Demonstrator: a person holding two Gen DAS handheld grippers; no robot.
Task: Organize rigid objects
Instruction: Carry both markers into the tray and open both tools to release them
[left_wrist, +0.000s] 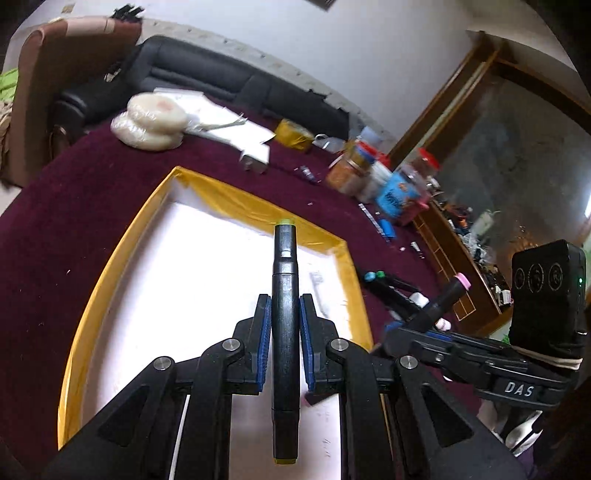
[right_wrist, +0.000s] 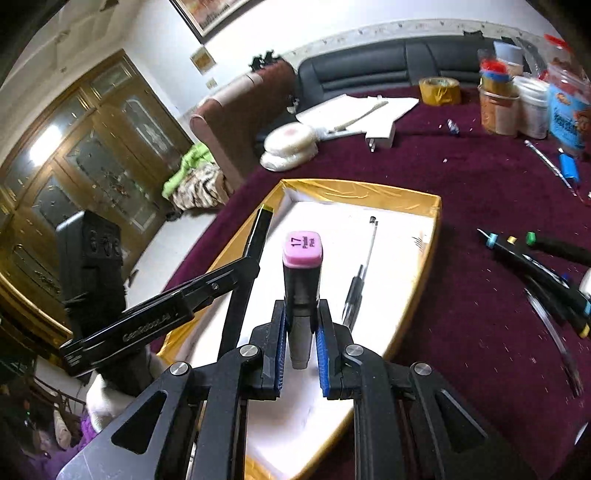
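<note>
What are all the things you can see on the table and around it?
box: one, gold rim, white inside, on the table
pen: one, black and silver, in the box
cloth: one, dark red, covering the table
markers: several, black, loose right of the box
tape roll: one, yellow-brown, far side
jars: several, far right
round packs: two stacked, whitish
sofa: one, black, behind
left gripper: shut on green-capped marker
right gripper: shut on pink-capped marker
</note>
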